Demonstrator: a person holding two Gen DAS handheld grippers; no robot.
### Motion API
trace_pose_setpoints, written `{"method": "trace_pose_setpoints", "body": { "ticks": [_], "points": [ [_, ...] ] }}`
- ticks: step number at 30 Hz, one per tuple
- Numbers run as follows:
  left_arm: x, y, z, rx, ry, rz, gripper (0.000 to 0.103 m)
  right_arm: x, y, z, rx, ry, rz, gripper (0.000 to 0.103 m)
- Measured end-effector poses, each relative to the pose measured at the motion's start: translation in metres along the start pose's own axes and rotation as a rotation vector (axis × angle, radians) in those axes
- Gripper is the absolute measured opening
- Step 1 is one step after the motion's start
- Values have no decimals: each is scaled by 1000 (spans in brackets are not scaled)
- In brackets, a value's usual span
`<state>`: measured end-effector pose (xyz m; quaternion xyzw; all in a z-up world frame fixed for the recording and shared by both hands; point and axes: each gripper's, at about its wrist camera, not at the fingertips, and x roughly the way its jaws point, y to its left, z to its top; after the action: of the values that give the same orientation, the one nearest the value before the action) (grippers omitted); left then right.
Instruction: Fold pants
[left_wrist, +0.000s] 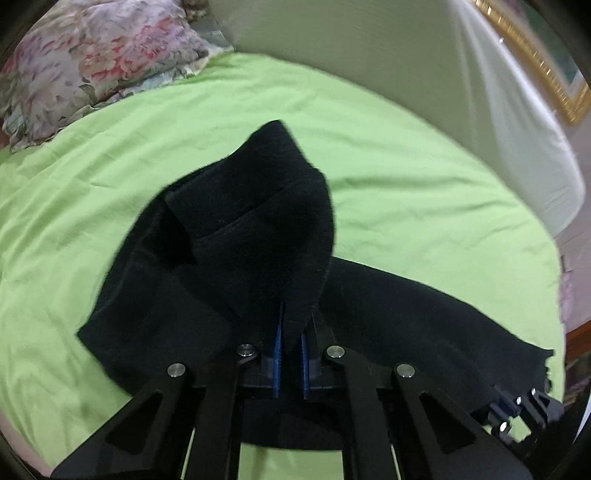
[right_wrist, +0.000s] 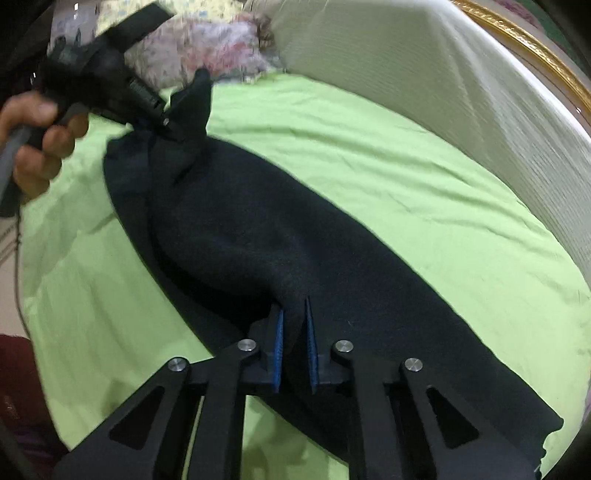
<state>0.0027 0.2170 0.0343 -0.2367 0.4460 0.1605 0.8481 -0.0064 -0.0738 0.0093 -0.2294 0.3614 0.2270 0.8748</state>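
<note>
Black pants (right_wrist: 280, 236) lie across a light green bedsheet (right_wrist: 424, 192). My right gripper (right_wrist: 294, 332) is shut on a raised fold of the dark cloth, pinched between its blue pads (right_wrist: 279, 347). In the left wrist view the pants (left_wrist: 236, 236) bunch up into a peak, and my left gripper (left_wrist: 291, 339) is shut on that lifted cloth. The right wrist view also shows the left gripper (right_wrist: 168, 123) at the far end of the pants, held by a person's hand (right_wrist: 40, 144), with a tip of cloth standing up past it. The right gripper's body (left_wrist: 517, 417) shows at the lower right of the left view.
A floral pillow (left_wrist: 96, 62) lies at the head of the bed. A white cloth-covered headboard or panel (right_wrist: 443, 81) runs along the far side, with a gold picture frame (left_wrist: 546, 74) behind it. Green sheet spreads on both sides of the pants.
</note>
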Motion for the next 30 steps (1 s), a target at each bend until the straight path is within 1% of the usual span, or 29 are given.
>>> {"method": "trace_pose_setpoints", "body": {
  "ticks": [3,5,9,14,18,20,23,24,25,26,27,28,29,30],
  "points": [
    [-18,18,-9,-26,-28,-46,6,-8,-3,6,23,-23,25,11],
    [-25,29,-17,-46,-35,-68,6,-12,-3,5,21,-15,30,10],
    [-29,47,-34,-79,-43,-108,6,-4,5,3,6,22,38,8],
    [-22,66,-52,-110,-27,-134,6,-1,16,-2,1,59,42,7],
    [-10,79,-57,-144,-4,-155,6,2,22,-5,2,86,34,7],
    [-9,81,-58,-137,2,-152,7,3,25,-7,8,107,38,7],
    [-13,81,-63,-111,-5,-137,11,2,30,-10,15,128,42,9],
    [-14,82,-64,-110,-3,-132,14,0,30,-10,21,131,50,11],
    [-16,84,-66,-117,-2,-130,16,-2,31,-10,30,128,66,15],
    [-18,87,-67,-130,-3,-130,21,-5,32,-9,40,120,85,20],
    [-20,93,-69,-144,2,-126,34,-7,32,-7,45,112,98,34],
    [-22,97,-70,-161,4,-122,41,-11,35,-6,51,96,112,50],
    [-25,102,-71,-184,3,-122,54,-14,36,-3,53,77,124,57],
    [-27,107,-71,-208,1,-123,61,-17,38,0,56,57,135,61]
  ]
}}
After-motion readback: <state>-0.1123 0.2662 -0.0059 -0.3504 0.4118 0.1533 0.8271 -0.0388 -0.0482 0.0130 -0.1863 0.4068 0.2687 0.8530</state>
